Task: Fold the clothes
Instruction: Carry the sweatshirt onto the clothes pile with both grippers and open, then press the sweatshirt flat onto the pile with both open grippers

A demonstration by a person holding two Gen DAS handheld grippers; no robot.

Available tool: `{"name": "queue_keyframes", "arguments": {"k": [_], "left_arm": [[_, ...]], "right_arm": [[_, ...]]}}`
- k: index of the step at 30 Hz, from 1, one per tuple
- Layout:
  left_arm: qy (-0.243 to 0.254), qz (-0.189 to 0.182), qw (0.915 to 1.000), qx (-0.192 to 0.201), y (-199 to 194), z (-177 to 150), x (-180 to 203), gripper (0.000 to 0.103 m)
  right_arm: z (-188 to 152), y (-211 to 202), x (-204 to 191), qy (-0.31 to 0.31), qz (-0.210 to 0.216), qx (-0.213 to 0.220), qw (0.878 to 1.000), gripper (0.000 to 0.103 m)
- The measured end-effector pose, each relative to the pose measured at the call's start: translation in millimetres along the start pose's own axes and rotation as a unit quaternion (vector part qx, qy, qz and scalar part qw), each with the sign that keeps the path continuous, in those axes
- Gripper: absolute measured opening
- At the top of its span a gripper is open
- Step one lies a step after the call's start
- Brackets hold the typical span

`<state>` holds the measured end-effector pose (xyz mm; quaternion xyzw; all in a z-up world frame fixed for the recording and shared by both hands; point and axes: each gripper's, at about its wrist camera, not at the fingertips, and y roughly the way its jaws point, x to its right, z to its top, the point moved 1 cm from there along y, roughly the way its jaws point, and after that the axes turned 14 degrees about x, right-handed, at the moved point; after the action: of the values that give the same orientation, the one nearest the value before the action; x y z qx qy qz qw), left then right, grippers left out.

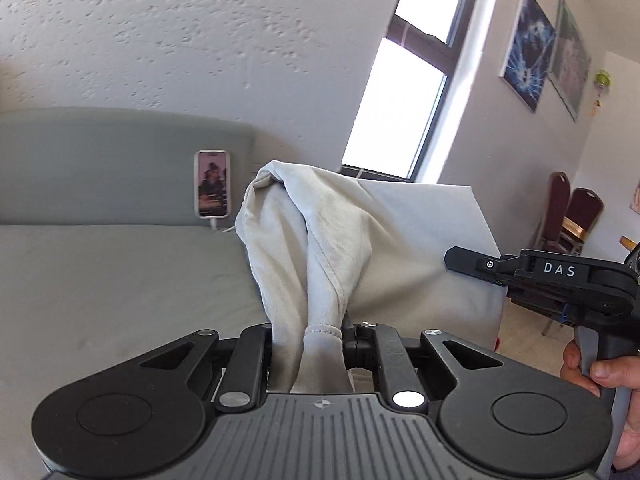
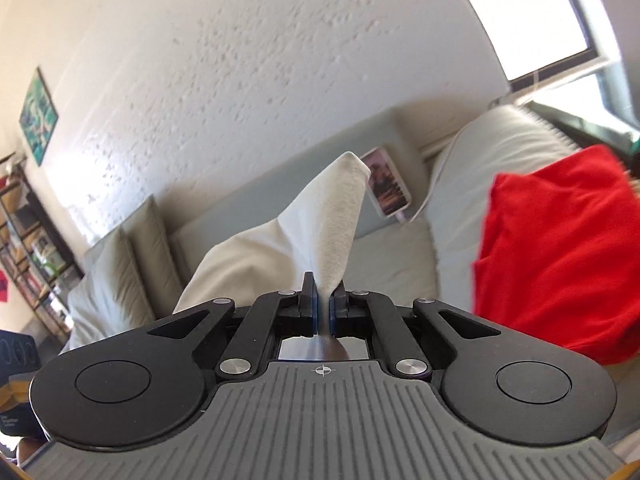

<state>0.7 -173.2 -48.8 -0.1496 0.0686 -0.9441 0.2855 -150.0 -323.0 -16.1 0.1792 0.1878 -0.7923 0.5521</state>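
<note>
1. The pale grey garment (image 1: pixel 320 240) hangs lifted above the grey bed (image 1: pixel 100 280), bunched into a thick rope of cloth with a ribbed hem or cuff at its lower end. It is held by both tools and stretched between them.
2. The left gripper (image 1: pixel 310 340) is clamped on that bunched, cuffed end, and the cloth rises from it towards 12 o'clock in its own view.
3. The right gripper (image 2: pixel 324 304) is pinched tight on a thin edge of the same cloth (image 2: pixel 332 220), which stands up in a peak at 12 o'clock. In the left view it enters at 3 o'clock, with a hand (image 1: pixel 600 376) on its handle.
4. The step in hand looks like lifting and spreading the piece. The blur in the right view leaves open whether a fold is already in it.
5. The next move calls for keeping both grips firm and drawing the cloth flat and untwisted.
6. Around it, a phone (image 1: pixel 213 184) leans at 11 o'clock, a pillow (image 1: pixel 432 240) lies at 2 o'clock, and a red cloth (image 2: pixel 560 248) sits at 3 o'clock in the right view.
</note>
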Motion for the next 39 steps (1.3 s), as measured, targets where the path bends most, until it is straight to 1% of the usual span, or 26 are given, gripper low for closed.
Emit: {"name": "queue_keyframes", "arguments": {"k": [2,6,9,11,15,17,18,19,20,21,22,23,24,25,26,27,28,30,31,33,34,35,36,37,38,39], "left_arm": [[0.001,-0.009,0.9999,-0.011,30.3,-5.6,16.1,0.013],[-0.006,-0.027,0.9994,-0.02,77.8,-8.3,37.4,0.013],[-0.02,-0.044,0.9986,-0.022,97.0,-2.9,52.0,0.012],[-0.03,-0.052,0.9979,-0.024,113.3,0.2,57.4,0.012],[-0.051,-0.005,0.997,-0.058,141.5,-13.5,45.8,0.012],[-0.061,0.019,0.9951,-0.075,155.6,-20.7,39.7,0.015],[-0.067,0.031,0.9938,-0.084,162.6,-24.3,36.6,0.029],[-0.072,0.043,0.9922,-0.092,169.6,-27.9,33.6,0.046],[-0.077,0.055,0.9904,-0.101,176.6,-31.4,30.5,0.048],[-0.082,0.067,0.9883,-0.11,183.5,-35.0,27.5,0.048],[-0.087,0.079,0.986,-0.118,190.5,-38.6,24.4,0.051],[-0.092,0.091,0.9834,-0.127,197.5,-42.2,21.4,0.053],[-0.095,0.084,0.9854,-0.114,187.4,-38.7,18.9,0.062],[-0.092,0.081,0.9884,-0.09,173.8,-34.0,19.0,0.067],[-0.081,0.079,0.9914,-0.066,159.9,-29.9,21.9,0.068],[-0.068,0.069,0.9939,-0.051,149.0,-28.7,27.0,0.067],[-0.056,0.059,0.996,-0.038,138.4,-27.9,32.4,0.064],[-0.033,0.035,0.9987,-0.017,121.9,-27.2,45.4,0.059],[-0.023,0.023,0.9994,-0.009,116.6,-27.5,53.4,0.049],[0.01,-0.001,0.9999,-0.001,114.1,-28.0,75.4,0.038],[0.03,-0.001,0.9995,-0.014,120.6,-30.7,85.3,0.039],[0.049,-0.001,0.9984,-0.029,127.8,-33.6,94.8,0.039],[0.053,0.016,0.9969,-0.055,137.5,-37.8,99.8,0.038],[0.049,0.031,0.9948,-0.084,148.5,-42.4,101.4,0.037],[0.045,0.037,0.9923,-0.109,158.8,-47.7,101.0,0.036],[0.047,0.042,0.9896,-0.129,166.0,-53.4,100.1,0.036]], "right_arm": [[12.1,-6.4,23.1,-0.005,-0.026,0.017,0.999,0.005],[35.1,10.9,69.6,-0.001,-0.075,0.039,0.996,0.005],[58.4,21.5,98.3,0.003,-0.092,0.056,0.994,0.005],[74.7,32.9,108.4,-0.004,-0.1,0.062,0.993,0.005],[100.6,63.2,130.6,-0.016,-0.115,0.061,0.991,0.005],[109.2,84.1,145.2,-0.015,-0.124,0.054,0.991,0.005],[109.7,100.4,155.2,-0.016,-0.128,0.04,0.991,0.005],[109.8,117.2,165.3,-0.019,-0.131,0.025,0.991,0.007],[105.5,139.7,177.0,-0.029,-0.133,-0.006,0.991,0.013],[99.1,158.1,189.0,-0.039,-0.164,-0.047,0.985,0.019],[92.6,175.7,201.0,-0.048,-0.198,-0.089,0.975,0.035],[86.4,181.6,209.6,-0.052,-0.243,-0.116,0.962,0.038],[82.1,176.3,214.7,-0.048,-0.258,-0.115,0.958,0.038],[79.2,163.6,216.4,-0.038,-0.251,-0.094,0.963,0.042],[77.2,146.5,214.5,-0.03,-0.247,-0.074,0.966,0.054],[75.4,128.9,212.2,-0.023,-0.242,-0.054,0.968,0.06],[73.9,113.5,207.8,-0.02,-0.237,-0.043,0.97,0.064],[71.2,83.4,198.3,-0.017,-0.226,-0.022,0.974,0.064],[69.5,68.7,191.6,-0.008,-0.213,-0.009,0.977,0.064],[64.3,40.2,176.9,0.011,-0.18,0.02,0.983,0.064],[61.6,30.7,170.1,0.017,-0.158,0.032,0.987,0.062],[59.0,25.0,162.8,0.016,-0.135,0.039,0.99,0.054],[54.3,24.7,157.6,0.003,-0.115,0.038,0.993,0.048],[49.1,28.2,152.8,-0.016,-0.111,0.028,0.993,0.039],[40.7,35.8,147.1,-0.042,-0.126,0.006,0.991,0.03],[32.2,42.5,143.8,-0.065,-0.153,-0.016,0.986,0.028]]}}
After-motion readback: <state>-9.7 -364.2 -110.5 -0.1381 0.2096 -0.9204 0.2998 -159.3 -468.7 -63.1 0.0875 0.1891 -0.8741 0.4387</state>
